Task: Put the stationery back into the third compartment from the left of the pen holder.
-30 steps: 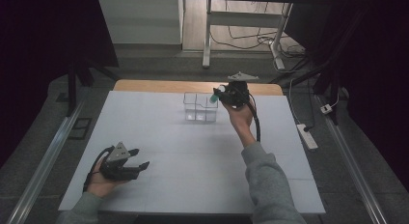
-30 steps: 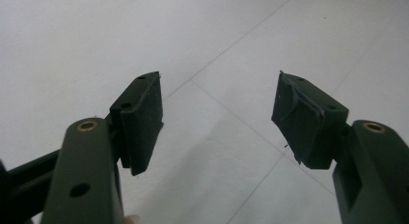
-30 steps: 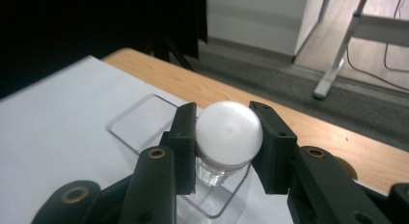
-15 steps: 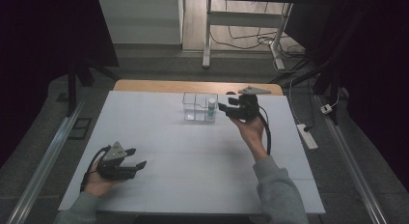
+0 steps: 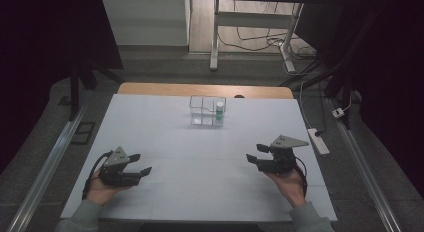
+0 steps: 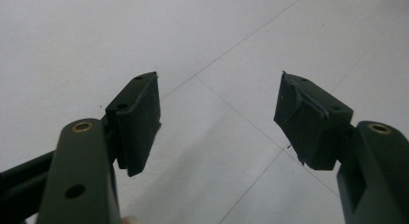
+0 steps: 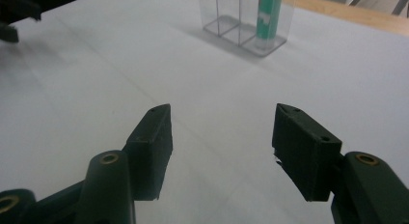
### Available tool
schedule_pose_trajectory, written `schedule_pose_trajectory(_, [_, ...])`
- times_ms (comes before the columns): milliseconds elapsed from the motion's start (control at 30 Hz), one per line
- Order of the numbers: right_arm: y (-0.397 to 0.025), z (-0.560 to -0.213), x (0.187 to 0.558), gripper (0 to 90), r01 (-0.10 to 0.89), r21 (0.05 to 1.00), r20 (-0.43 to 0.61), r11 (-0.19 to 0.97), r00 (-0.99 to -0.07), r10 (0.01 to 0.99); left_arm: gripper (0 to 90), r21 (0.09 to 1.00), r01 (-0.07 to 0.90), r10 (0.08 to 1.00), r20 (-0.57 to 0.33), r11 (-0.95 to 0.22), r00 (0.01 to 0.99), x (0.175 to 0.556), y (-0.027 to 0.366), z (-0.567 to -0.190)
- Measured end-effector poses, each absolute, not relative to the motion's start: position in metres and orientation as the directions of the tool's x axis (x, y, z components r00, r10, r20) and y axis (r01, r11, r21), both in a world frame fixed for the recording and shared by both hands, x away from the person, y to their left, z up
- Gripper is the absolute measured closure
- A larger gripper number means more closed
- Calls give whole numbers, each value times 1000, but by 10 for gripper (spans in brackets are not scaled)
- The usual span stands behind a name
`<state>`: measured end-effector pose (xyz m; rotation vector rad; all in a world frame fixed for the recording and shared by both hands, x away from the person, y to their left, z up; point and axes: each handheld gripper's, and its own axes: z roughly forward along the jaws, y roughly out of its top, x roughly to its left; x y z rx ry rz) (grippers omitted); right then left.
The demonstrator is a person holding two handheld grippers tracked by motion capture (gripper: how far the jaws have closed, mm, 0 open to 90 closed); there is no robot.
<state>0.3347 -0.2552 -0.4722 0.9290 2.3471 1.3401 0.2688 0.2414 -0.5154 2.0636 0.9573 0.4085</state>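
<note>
A clear plastic organiser (image 5: pixel 202 111) with several compartments stands near the table's far middle. A small green-and-white tube (image 5: pixel 219 112) stands upright in its right front compartment; the right gripper view shows the organiser (image 7: pixel 226 16) and the tube (image 7: pixel 267 14) ahead. My right gripper (image 5: pixel 255 158) rests low at the front right, open and empty, jaws pointing left; its jaws (image 7: pixel 219 137) frame bare table. My left gripper (image 5: pixel 139 164) sits at the front left, open and empty, with white table between the jaws (image 6: pixel 217 113).
The white table (image 5: pixel 210 157) has a wooden strip (image 5: pixel 150 89) along its far edge. A power strip (image 5: pixel 319 140) lies off the table's right edge. Metal rails run along both sides on the floor. Desk legs and cables stand beyond the table.
My right gripper has drawn back from the organiser toward the front right of the table, leaving the tube in its compartment. The left gripper has stayed put.
</note>
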Motion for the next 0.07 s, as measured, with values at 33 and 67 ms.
schedule_pose_trajectory(33, [-257,-474,333,381,393,844,70,365,-755,652,326,781,490,750,-42,-387,660,269,241,-515])
schedule_pose_trajectory(67, [-259,-476,332,380,393,845,72,363,-756,651,325,781,491,751,-43,-386,659,269,241,-515])
